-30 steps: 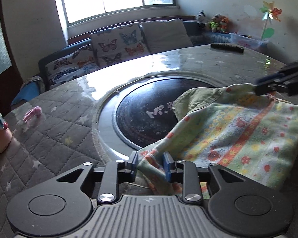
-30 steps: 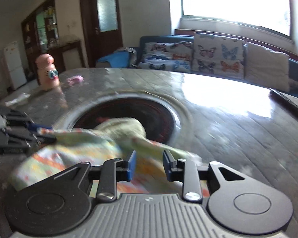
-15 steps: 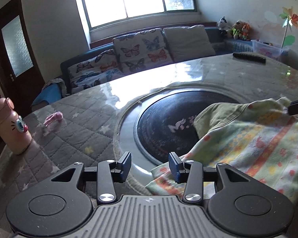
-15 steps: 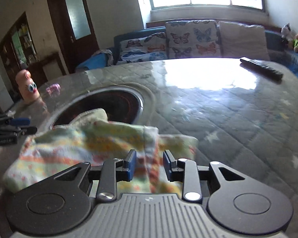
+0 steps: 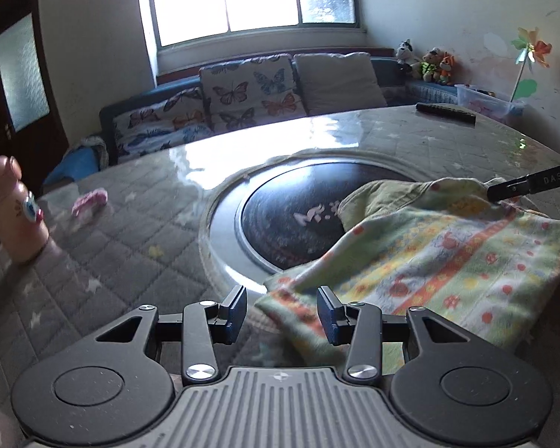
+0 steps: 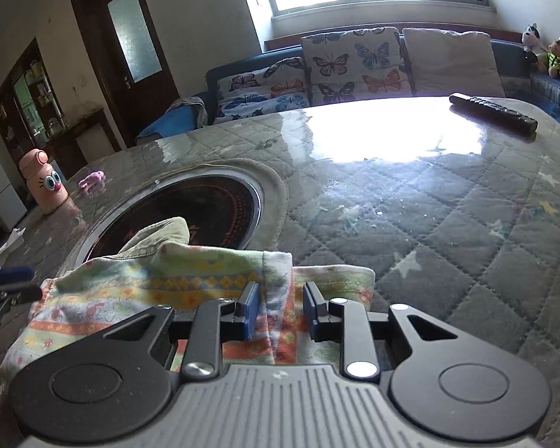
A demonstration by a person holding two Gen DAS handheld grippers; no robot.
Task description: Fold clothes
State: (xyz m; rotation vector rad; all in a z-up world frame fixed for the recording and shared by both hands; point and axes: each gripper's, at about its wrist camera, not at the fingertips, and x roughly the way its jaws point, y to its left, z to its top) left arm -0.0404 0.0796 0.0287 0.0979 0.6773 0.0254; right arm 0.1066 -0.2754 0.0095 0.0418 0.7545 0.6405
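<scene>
On the quilted grey tabletop, under its glossy clear cover, a pale green child's garment printed with orange, yellow and red bands lay bunched at the near edge, its far part overlapping the round black glass hob set in the middle. The left gripper hovered at the garment's near left corner with its jaws spread; the cloth edge lay between them, but neither blue pad pressed on it. The right gripper sat at the garment's right end, a fold of white and orange cloth standing between its jaws, which were closing, with small gaps visible beside the pads. In the left wrist view its black fingertip touched the far right edge of the cloth. A pink cartoon-faced bottle and a small pink toy stood far left, and a black remote control lay far right.
</scene>
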